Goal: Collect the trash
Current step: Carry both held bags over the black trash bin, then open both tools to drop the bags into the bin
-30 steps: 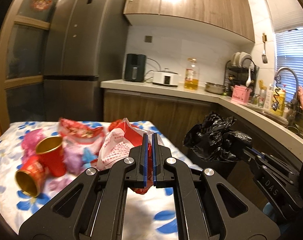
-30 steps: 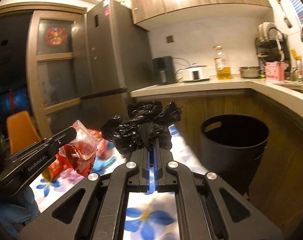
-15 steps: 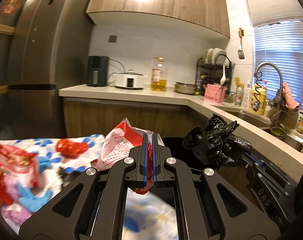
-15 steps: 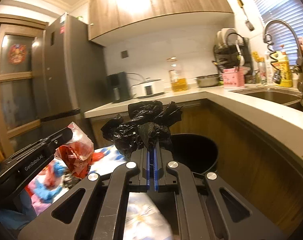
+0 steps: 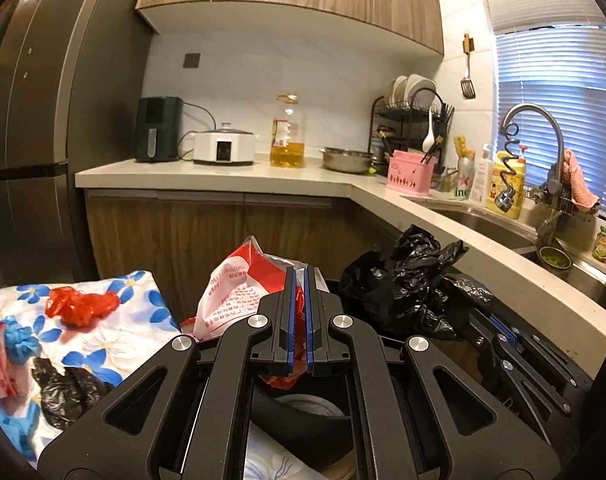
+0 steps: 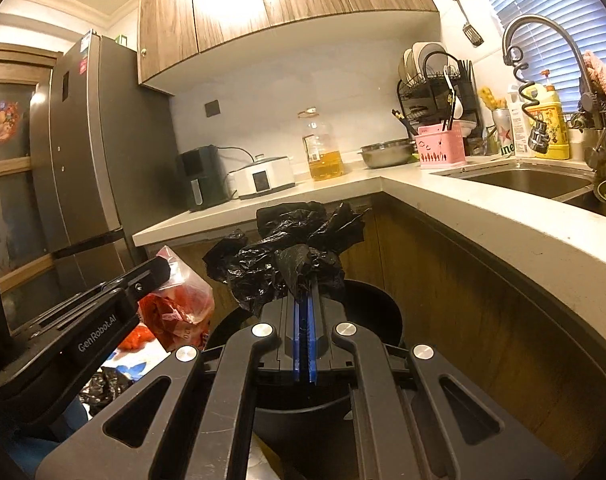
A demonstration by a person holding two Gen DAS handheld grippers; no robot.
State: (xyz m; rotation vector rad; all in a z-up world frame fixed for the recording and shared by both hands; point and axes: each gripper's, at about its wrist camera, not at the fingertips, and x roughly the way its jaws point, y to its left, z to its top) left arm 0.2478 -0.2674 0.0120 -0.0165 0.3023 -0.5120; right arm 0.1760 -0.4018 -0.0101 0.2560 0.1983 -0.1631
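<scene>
My left gripper (image 5: 299,276) is shut on a crumpled red and white plastic bag (image 5: 235,292), held over the near rim of the black trash bin (image 5: 303,424). In the right wrist view the same bag (image 6: 179,304) hangs from the left gripper (image 6: 159,272) at the left. My right gripper (image 6: 305,284) is shut on a crumpled black plastic bag (image 6: 287,256) above the open black trash bin (image 6: 379,312). That black bag (image 5: 407,288) also shows at the right of the left wrist view.
A table with a blue flowered cloth (image 5: 115,328) lies at the left, with red scraps (image 5: 79,306) and a black bag scrap (image 5: 67,396) on it. A countertop (image 5: 223,178) with appliances runs behind; the sink counter (image 6: 503,240) curves close on the right. A fridge (image 6: 87,160) stands left.
Both grippers swung to the right with their bags, away from the table and over the black bin. The cups and most table litter left the view.
</scene>
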